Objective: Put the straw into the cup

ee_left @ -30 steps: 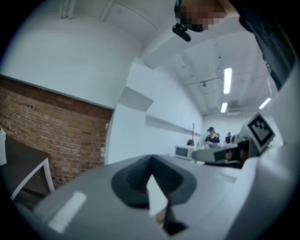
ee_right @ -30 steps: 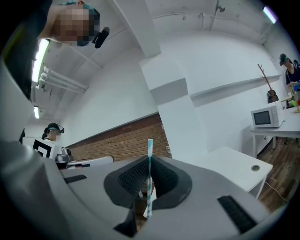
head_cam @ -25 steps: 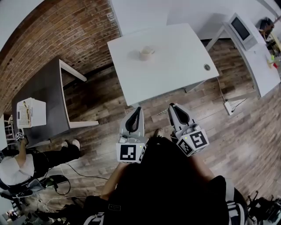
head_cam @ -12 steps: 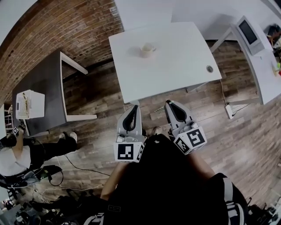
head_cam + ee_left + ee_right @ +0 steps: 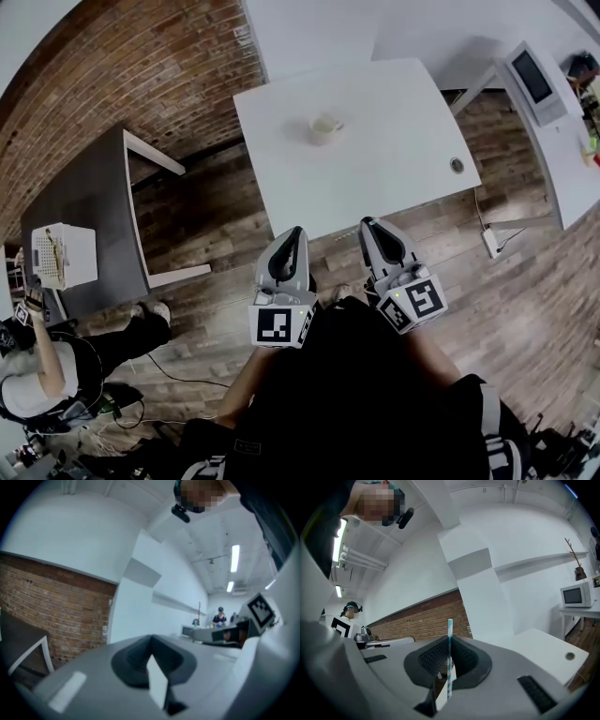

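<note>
A pale cup (image 5: 324, 127) stands upright on the white table (image 5: 394, 141), towards its far left part. Both grippers are held over the wooden floor, short of the table's near edge. My right gripper (image 5: 368, 229) is shut on a teal-and-white striped straw (image 5: 450, 654), which sticks up between its jaws in the right gripper view (image 5: 449, 645). The straw is too thin to make out in the head view. My left gripper (image 5: 293, 235) is shut with nothing in it; its closed jaws fill the left gripper view (image 5: 152, 644).
A dark grey table (image 5: 84, 202) with a white basket (image 5: 64, 255) on it stands at the left, and a seated person (image 5: 37, 370) is below it. A white counter with a microwave (image 5: 531, 73) runs along the right. A power strip (image 5: 490, 242) lies on the floor.
The table and cup have slid slightly right and down in the head view. Both grippers keep the same pose and spacing. The person at the left has shifted.
</note>
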The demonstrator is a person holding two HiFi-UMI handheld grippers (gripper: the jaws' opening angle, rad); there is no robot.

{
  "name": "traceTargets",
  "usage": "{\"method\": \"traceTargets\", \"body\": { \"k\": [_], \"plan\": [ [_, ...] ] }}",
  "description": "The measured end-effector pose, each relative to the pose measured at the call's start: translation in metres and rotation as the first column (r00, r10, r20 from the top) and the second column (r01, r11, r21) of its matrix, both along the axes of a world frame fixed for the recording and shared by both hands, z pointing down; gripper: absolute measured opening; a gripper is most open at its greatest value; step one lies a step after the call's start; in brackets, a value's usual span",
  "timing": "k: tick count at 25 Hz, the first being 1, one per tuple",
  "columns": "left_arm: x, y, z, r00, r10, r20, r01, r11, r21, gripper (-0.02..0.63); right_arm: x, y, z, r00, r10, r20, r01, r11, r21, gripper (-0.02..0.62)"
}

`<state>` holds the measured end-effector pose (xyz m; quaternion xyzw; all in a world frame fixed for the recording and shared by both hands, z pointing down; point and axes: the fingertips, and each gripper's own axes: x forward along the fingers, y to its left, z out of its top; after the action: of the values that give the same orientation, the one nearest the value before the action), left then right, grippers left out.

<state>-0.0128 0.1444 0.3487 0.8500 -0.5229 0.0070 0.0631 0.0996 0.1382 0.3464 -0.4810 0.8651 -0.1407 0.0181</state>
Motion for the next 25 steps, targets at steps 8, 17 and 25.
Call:
{"method": "traceTargets", "body": {
  "k": [8,17,25],
  "plan": [
    [-0.049,-0.065,0.001,0.998,0.058,0.013,-0.058,0.998,0.006,0.005,-0.037,-0.061,0.005,0.996,0.087,-0.012,-0.088,0.996,-0.021,0.017],
    [-0.066,-0.109,0.008,0.994,0.107,-0.025,-0.108,0.994,-0.023,0.005,-0.039,-0.109,0.006,0.983,0.180,-0.043,-0.181,0.983,-0.030,0.017],
    [-0.053,-0.161,0.012,0.994,0.099,-0.039,-0.100,0.994,-0.040,0.005,-0.024,-0.170,0.019,0.984,0.175,-0.037,-0.177,0.983,-0.057,0.017]
  ]
}}
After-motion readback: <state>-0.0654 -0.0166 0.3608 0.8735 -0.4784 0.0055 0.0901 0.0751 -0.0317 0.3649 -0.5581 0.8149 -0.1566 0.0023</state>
